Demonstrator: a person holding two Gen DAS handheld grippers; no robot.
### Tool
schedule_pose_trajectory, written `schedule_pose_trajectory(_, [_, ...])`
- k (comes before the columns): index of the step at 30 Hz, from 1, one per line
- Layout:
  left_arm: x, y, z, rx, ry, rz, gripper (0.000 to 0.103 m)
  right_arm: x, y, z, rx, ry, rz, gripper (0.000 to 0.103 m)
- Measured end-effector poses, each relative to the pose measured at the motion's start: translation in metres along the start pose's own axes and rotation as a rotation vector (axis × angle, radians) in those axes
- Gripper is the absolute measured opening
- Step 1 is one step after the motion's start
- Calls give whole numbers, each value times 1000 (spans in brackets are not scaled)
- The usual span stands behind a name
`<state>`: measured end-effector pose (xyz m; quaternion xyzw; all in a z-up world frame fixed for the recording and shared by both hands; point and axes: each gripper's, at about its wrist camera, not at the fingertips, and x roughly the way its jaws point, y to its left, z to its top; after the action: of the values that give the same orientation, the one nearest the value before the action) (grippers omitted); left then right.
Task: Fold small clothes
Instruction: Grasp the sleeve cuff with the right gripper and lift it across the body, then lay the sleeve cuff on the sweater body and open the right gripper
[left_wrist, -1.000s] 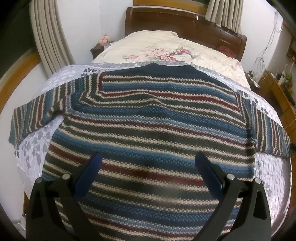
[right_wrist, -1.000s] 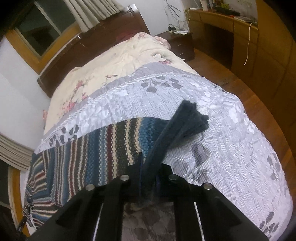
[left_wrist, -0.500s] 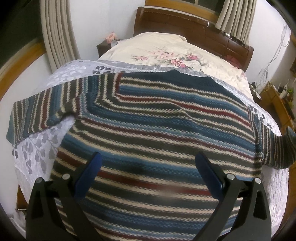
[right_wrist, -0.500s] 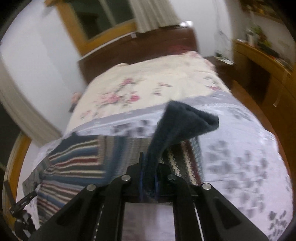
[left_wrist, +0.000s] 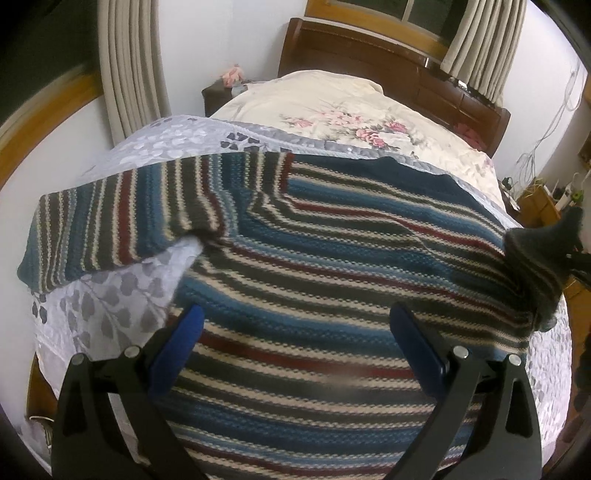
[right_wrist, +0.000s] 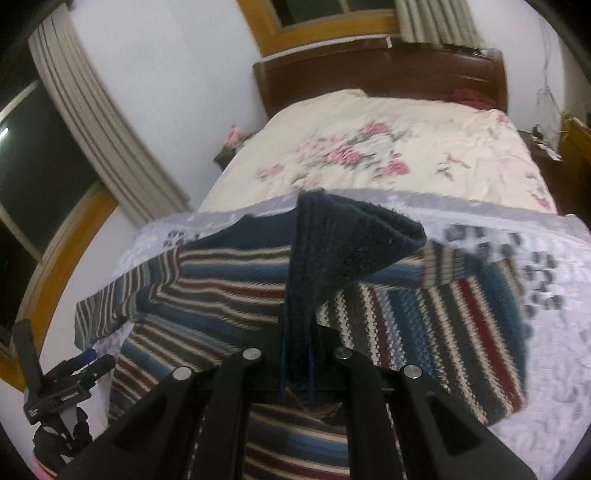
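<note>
Across the bed (left_wrist: 155, 147) lies the sweater (left_wrist: 332, 258), soft, limp knit best held by its ribbed edges; right gripper (right_wrist: 295, 369) pinches the cuff (right_wrist: 343, 243), lifted over the body, left gripper (left_wrist: 295, 332) gapes empty above the hem.

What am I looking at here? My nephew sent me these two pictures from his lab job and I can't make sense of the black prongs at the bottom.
The prongs are tools, not a machine: a person holds one hand-held gripper in each hand, and each carries a wide-angle camera looking along its two fingers.

In the left camera's picture, the left hand-held gripper is open, hovering over a striped sweater spread on a grey patterned bedspread.

In the right camera's picture, the right hand-held gripper is shut on the sweater's dark cuff, lifting that sleeve over the sweater's body. The left tool shows at that picture's lower left.
</note>
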<state>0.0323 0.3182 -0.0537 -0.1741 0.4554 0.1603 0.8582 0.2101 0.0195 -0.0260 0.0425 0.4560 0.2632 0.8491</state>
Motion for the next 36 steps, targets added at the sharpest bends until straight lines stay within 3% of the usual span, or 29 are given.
schedule_pose_trajectory(8, [3, 11, 9, 18, 1, -28, 100, 62, 36, -21, -26, 121, -42, 9])
schedule_pose_trajectory(13, [8, -2, 15, 39, 5, -71, 100, 77, 40, -35, -3, 169, 15, 33])
schedule_pose_trajectory(18, [20, -25, 20, 53, 27, -138, 100, 46, 36, -46, 6, 148, 104, 44])
schedule_pose_trajectory(25, [62, -88, 31, 117, 107, -262, 100, -17, -7, -61, 59, 58, 13, 50])
schedule_pose_trajectory(35, [134, -157, 35, 125, 282, -266, 98, -66, -68, -87, 199, -14, -46, 50])
schedule_pose_trajectory(36, [135, -160, 34, 125, 277, -255, 92, -69, -72, -87, 205, -17, -49, 51])
